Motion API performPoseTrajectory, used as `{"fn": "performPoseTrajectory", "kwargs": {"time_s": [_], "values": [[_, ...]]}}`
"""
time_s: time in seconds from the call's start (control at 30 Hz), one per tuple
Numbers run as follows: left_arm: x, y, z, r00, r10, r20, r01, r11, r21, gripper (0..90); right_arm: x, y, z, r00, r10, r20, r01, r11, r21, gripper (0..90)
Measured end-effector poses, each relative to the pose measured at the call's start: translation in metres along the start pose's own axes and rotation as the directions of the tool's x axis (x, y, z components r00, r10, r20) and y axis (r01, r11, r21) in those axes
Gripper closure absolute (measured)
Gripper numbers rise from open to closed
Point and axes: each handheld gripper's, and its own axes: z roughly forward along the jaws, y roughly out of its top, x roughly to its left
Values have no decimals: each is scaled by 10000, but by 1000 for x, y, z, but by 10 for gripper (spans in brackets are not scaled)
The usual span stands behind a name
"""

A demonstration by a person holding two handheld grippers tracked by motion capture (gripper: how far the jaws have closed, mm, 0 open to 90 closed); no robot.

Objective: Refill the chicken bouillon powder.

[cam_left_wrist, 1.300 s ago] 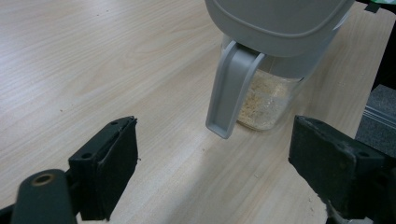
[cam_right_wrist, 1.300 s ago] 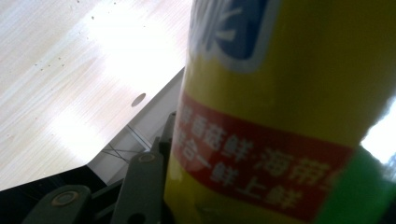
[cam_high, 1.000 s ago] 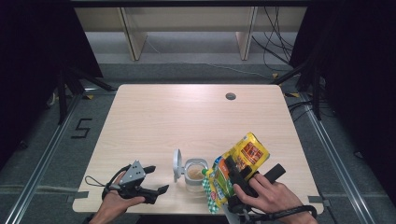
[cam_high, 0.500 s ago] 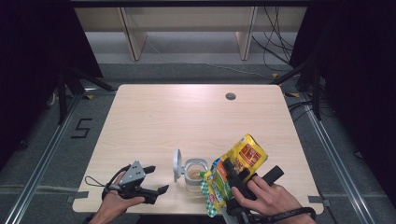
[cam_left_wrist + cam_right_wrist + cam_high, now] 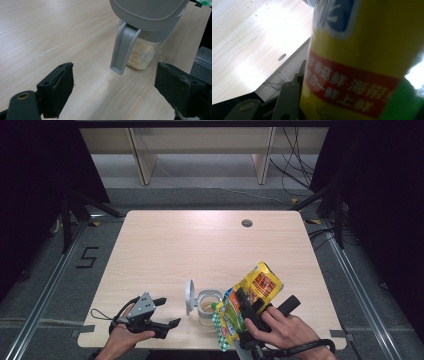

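yellow snack bag [image 5: 252,295] is clamped between the jaws of the right gripper [image 5: 246,312] at the near edge of the wooden table [image 5: 210,245], tilted with one end over the open clear jar [image 5: 206,306], so pouring seems to be the step in hand. in the right gripper view the bag [image 5: 367,60] sits very close to the camera and presses against the jaw. the left gripper [image 5: 162,312] rests near the jar with its jaws wide apart and nothing between them; in its own view the jar [image 5: 143,53] with pale crumbs and its grey flip lid [image 5: 150,10] stands just ahead. to do it well, i think the bag's mouth should stay above the jar's opening, and the tilt should increase slowly. the left gripper could steady the jar, because it may tip easily. farther away, the table is bare up to a small round hole [image 5: 246,223].
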Motion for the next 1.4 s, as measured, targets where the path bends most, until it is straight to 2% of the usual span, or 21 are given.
{"fn": "performPoseTrajectory", "kwargs": {"time_s": [0.1,0.27,0.3,0.4,0.47,0.53,0.6,0.63,0.73,0.8,0.93,1.03,1.1,1.23,1.27,1.4], "values": [[1,0,-1,9998,183,-9,-183,9998,69,152,1,-1,2,9999,107,-60,-106,9999,85,623],[0,0,0,10000,-28,24,28,10000,-46,152,2,-5,3,10000,45,-59,-44,9999,141,623],[0,0,0,10000,22,0,-22,10000,-21,152,1,-5,4,9999,-41,-145,42,10000,70,623],[2,0,-1,9998,184,-17,-184,9998,76,151,5,-7,2,9997,125,-209,-120,9997,205,624],[1,0,0,10000,54,23,-54,10000,-19,152,5,-8,2,9998,-121,-165,124,9998,175,624],[0,0,0,10000,7,-2,-7,10000,-26,152,7,-8,0,9995,174,-251,-166,9994,293,624],[0,0,0,10000,54,-29,-54,10000,33,152,5,-9,-1,9998,-64,-202,67,9998,163,624],[0,0,0,10000,-6,-2,6,10000,-10,151,7,-9,-2,9997,111,-221,-105,9996,258,624],[0,0,0,10000,-18,-5,18,10000,-17,152,6,-8,-4,9998,70,-197,-66,9997,220,624],[1,0,-1,9999,159,-28,-159,9998,75,152,6,-7,-4,9999,10,-150,-7,9998,206,624],[0,0,0,10000,-17,46,17,10000,-42,152,6,-7,-5,9998,106,-186,-103,9998,174,624],[0,0,0,10000,10,33,-10,10000,-31,152,6,-5,-5,9998,122,-184,-119,9998,172,624],[0,0,0,10000,-12,39,12,10000,-31,152,4,-5,-4,9999,-1,-103,2,9999,122,624],[1,1,-1,9998,192,-30,-192,9998,82,151,2,-3,-3,9999,67,-120,-67,10000,45,624],[1,0,0,10000,75,10,-75,10000,-19,151,0,-3,-2,9999,-87,-85,86,9999,-51,624],[0,0,0,9999,-115,56,115,9999,-25,151,0,-2,0,9999,50,-104,-50,10000,7,624]]}}
